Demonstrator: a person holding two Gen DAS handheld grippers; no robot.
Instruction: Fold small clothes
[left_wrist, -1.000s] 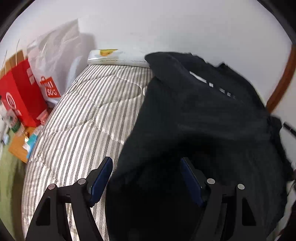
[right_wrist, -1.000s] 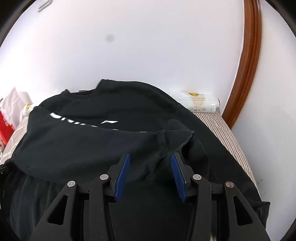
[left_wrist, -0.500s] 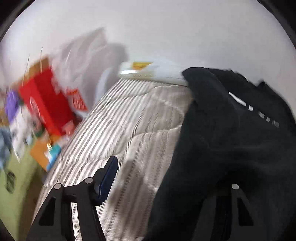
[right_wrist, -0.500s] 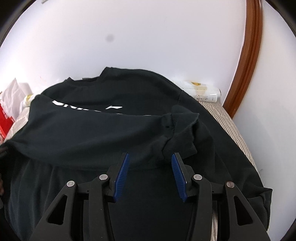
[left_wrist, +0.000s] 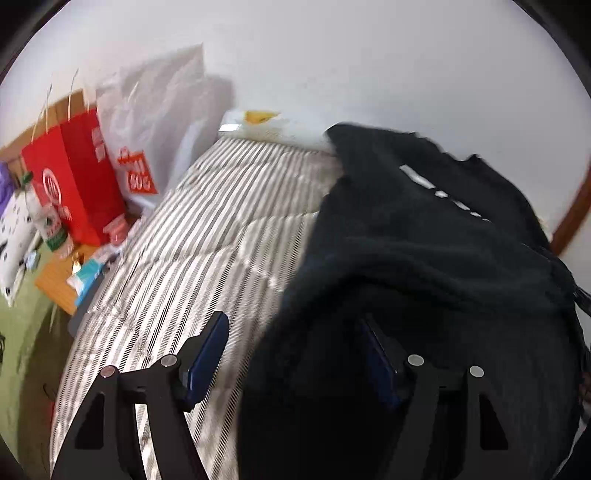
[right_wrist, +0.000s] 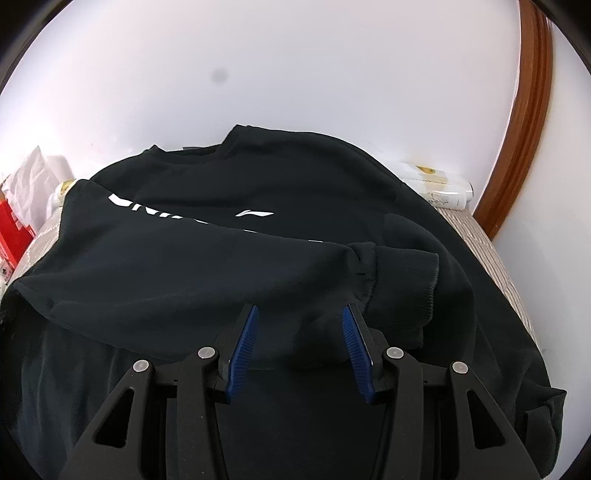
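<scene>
A black sweatshirt (right_wrist: 258, 177) with white lettering lies chest up on the striped bed (left_wrist: 221, 221). One sleeve (right_wrist: 207, 266) is folded across the chest, its ribbed cuff (right_wrist: 402, 284) pointing right. My right gripper (right_wrist: 300, 332) hovers just over that sleeve near the cuff, jaws half apart, the pads not pressing the cloth. In the left wrist view the sweatshirt (left_wrist: 424, 229) fills the right half. My left gripper (left_wrist: 293, 354) straddles its left edge, jaws wide and opening, with dark cloth lying loose between them.
Beside the bed on the left stand a red paper bag (left_wrist: 74, 177) and a white plastic bag (left_wrist: 155, 122), with small items on the floor. A white packet (left_wrist: 273, 123) lies at the bed's far end against the wall. A wooden frame (right_wrist: 524, 129) rises at right.
The sleeve has gone from bunched up by my right gripper to lying flat across the chest, cuff stretched right. My left gripper swung left, then back over the garment's edge.
</scene>
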